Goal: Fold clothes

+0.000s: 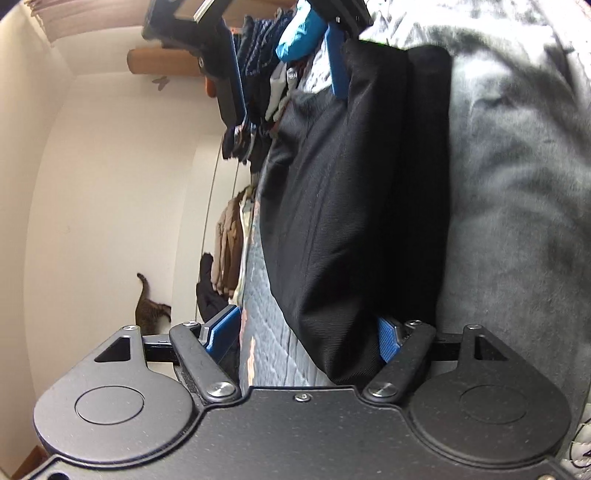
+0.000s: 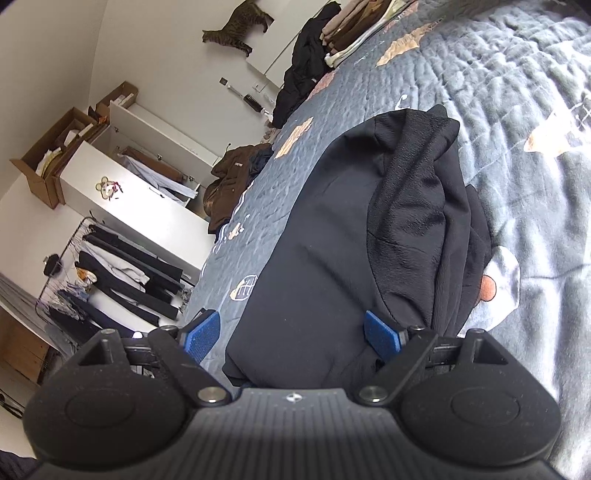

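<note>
1. Black garment point(image 2: 332, 236) lies partly folded on the bed point(image 2: 517, 92), on a grey-blue quilted cover with tan patches. A doubled-over layer is stacked along its right side in the right wrist view.
2. Right gripper point(image 2: 291, 336): jaws apart, blue pads on either side of the near end of the garment. The right pad point(image 2: 382, 334) is at the fabric; the left pad point(image 2: 201, 339) stands clear over the quilt. Not clamped.
3. Left gripper point(image 1: 306, 338): jaws apart, straddling the other end of the garment. The right pad point(image 1: 388, 339) is partly hidden behind the fabric edge; the left pad point(image 1: 221, 332) is off the cloth. Contact cannot be told for sure.
4. In the left wrist view, the right gripper point(image 1: 284, 70) shows at the far end of the garment, with a hand in a blue glove point(image 1: 299, 33) behind it.
5. Surroundings: stack of folded tan clothes point(image 2: 354, 29) at the far edge of the bed, brown jacket point(image 2: 232, 177) on its left edge, a cat point(image 2: 240, 27) by the wall, an open wardrobe point(image 2: 147, 162), and a clothes rack point(image 2: 110, 273).
</note>
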`<state>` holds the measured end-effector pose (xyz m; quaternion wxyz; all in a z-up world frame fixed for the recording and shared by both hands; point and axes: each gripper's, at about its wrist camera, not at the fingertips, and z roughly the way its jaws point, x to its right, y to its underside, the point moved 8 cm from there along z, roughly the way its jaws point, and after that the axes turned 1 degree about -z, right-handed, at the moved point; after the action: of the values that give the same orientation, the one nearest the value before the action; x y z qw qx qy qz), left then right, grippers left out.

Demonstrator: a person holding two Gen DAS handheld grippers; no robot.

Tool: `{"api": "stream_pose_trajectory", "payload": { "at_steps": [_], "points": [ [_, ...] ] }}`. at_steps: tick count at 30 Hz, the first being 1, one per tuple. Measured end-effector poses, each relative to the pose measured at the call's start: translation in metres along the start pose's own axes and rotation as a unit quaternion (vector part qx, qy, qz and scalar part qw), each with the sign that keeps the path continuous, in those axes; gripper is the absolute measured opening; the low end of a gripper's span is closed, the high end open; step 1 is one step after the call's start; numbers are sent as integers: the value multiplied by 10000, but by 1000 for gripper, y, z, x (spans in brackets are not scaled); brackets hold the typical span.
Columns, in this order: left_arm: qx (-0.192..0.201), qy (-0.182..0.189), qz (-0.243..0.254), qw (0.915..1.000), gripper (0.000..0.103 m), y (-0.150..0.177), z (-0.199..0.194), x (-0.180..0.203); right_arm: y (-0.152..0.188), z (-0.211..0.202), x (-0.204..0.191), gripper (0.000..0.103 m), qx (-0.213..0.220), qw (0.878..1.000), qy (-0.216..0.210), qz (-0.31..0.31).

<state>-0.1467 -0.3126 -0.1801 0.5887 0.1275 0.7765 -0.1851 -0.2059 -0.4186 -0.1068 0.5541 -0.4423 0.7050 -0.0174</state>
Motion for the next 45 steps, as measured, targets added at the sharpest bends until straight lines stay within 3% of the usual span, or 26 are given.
{"api": "stream_pose_trajectory", "payload": {
  "at_steps": [1, 2, 3, 5, 9, 11, 14, 18, 22, 24, 25, 28, 30, 33, 36, 38, 41, 45],
  "points": [
    [-11, 60, -38, 10000, 61, 1, 3, -1, 1, 1, -1, 85, -15, 10000, 7, -30],
    [-28, 207, -98, 9997, 38, 3, 3, -1, 3, 0, 0, 85, -21, 10000, 11, -41],
    [-50, 320, -128, 9994, 30, 7, 2, 1, 3, 0, 0, 85, -19, 10000, 10, -48],
    [27, 237, -20, 9997, 26, 10, -5, 2, 5, -1, 2, 85, -46, 10000, -20, -53],
    [-21, 206, 36, 9998, 27, 10, -1, 2, 11, -1, 0, 85, -131, 9998, -44, -143],
    [-56, 74, 227, 9997, 32, 9, 7, 10, 12, -3, 0, 85, -126, 9998, -30, -163],
    [-40, 33, 410, 9991, 29, 11, 18, 19, 12, -5, 1, 85, -140, 9997, 23, -208],
    [97, 180, 264, 9994, 24, 18, 18, 12, 17, -6, 2, 84, -174, 9993, 71, -315],
    [104, 118, 279, 9995, 28, 16, 17, 17, 21, -8, 1, 83, -199, 9991, 81, -355],
    [57, 100, 221, 9997, 32, 17, 10, 14, 20, -12, -3, 83, -156, 9989, 158, -410],
    [28, 164, 105, 9998, 39, 15, 7, 8, 19, -15, -10, 86, -144, 9982, 172, -556],
    [136, 300, -261, 9991, 71, 10, -12, -15, 14, -28, -29, 87, -11, 9969, 159, -775],
    [295, 370, -412, 9980, 76, 9, -26, -28, 10, -34, -40, 87, 45, 9963, 148, -846],
    [462, 386, -547, 9967, 71, 12, -33, -34, 14, -33, -56, 87, -94, 9913, 416, -1249],
    [533, 394, -451, 9968, 62, 8, -31, -19, 28, -25, -68, 87, -262, 9889, 413, -1406],
    [601, 506, -490, 9957, 23, 3, -30, -8, 36, -20, -74, 87, -318, 9861, 511, -1547],
    [573, 590, -517, 9953, 22, 2, -25, -6, 42, -10, -58, 87, -473, 9837, 861, -1506],
    [536, 645, -461, 9954, 21, 10, -25, -7, 44, -9, -11, 87, -424, 9836, 1479, -939]
  ]
}}
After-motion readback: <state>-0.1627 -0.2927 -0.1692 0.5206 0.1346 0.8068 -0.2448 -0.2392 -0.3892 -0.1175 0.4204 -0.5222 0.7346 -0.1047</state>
